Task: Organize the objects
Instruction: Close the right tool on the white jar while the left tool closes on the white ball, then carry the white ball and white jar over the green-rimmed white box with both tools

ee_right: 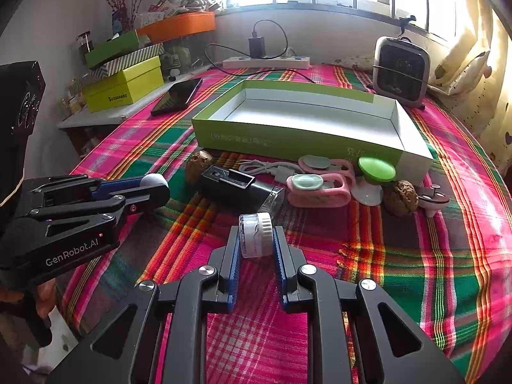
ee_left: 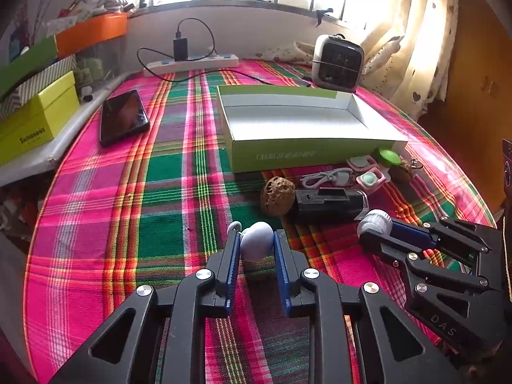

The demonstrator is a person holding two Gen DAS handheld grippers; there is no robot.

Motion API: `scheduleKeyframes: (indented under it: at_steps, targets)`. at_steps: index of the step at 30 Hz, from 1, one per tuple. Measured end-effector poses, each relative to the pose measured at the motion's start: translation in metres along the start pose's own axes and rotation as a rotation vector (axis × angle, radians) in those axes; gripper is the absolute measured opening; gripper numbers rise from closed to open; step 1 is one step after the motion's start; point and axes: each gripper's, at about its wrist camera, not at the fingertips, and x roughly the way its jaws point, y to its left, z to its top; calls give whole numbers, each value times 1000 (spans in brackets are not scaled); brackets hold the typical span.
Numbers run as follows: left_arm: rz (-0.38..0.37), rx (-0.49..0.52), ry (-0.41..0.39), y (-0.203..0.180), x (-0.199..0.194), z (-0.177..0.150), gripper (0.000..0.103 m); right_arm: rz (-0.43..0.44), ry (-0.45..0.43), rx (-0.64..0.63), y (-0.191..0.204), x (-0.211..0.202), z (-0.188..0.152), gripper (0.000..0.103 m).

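My left gripper (ee_left: 257, 238) is shut on a pale blue rounded object (ee_left: 257, 246), low over the plaid cloth. My right gripper (ee_right: 256, 225) is shut on a small clear jar with a white lid (ee_right: 255, 236), held on its side. Each gripper shows in the other's view: the right gripper (ee_left: 372, 225) at the right, the left gripper (ee_right: 153, 185) at the left. The open green box (ee_right: 272, 137) with a white inside lies beyond both. In front of it lie a walnut (ee_right: 200, 164), a black device (ee_right: 236, 185), a white cable (ee_right: 265, 168), pink clips (ee_right: 316, 187) and a green suction cup (ee_right: 376, 164).
A black phone (ee_left: 123, 116) lies on the cloth at the left. Stacked yellow-green boxes (ee_left: 35, 118) and an orange tray (ee_left: 92, 32) stand on a side shelf. A power strip (ee_left: 192, 64) and a small heater (ee_left: 339, 62) sit at the back. A second walnut (ee_right: 401, 198) lies right.
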Motion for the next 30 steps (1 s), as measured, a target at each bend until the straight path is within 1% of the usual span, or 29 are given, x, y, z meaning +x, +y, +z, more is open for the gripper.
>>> scheduleKeyframes:
  at_steps: [14, 21, 30]
  targets:
    - [-8, -2, -25, -5, -12, 10, 19, 8, -38, -3, -6, -12, 6, 20]
    - [-24, 2, -43, -9, -16, 26, 19, -6, -67, 6, -16, -22, 19, 20]
    - [-49, 12, -66, -15, -14, 54, 19, -30, -104, 5, -30, -31, 45, 20]
